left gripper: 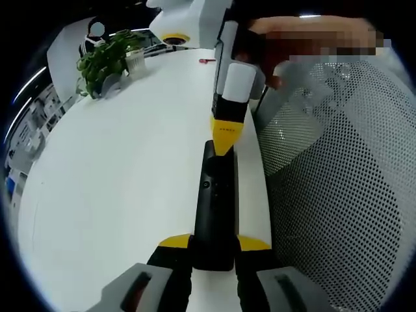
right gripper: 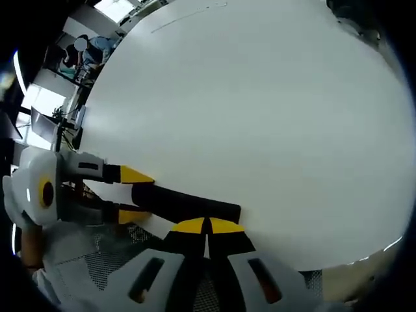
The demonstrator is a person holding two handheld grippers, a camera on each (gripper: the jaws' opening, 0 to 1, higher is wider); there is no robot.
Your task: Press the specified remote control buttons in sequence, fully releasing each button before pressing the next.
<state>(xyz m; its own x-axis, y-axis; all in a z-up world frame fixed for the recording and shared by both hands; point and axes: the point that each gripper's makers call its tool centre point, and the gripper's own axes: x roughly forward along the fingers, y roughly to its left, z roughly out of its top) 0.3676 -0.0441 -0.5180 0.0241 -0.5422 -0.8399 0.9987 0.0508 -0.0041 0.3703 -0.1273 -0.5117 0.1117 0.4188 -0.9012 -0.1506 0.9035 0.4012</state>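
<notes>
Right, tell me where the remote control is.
The remote control lies near the white table's edge, clamped at one end by the left tool, with the right tool's closed tip on its far end.

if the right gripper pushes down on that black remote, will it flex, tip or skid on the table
Probably no flex: the remote looks like a rigid straight bar. Tipping seems unlikely, since it lies flat on the white table and the left gripper clamps its near end. Skidding is the likelier risk on that smooth top if released, because the right gripper presses near the far end.
</notes>
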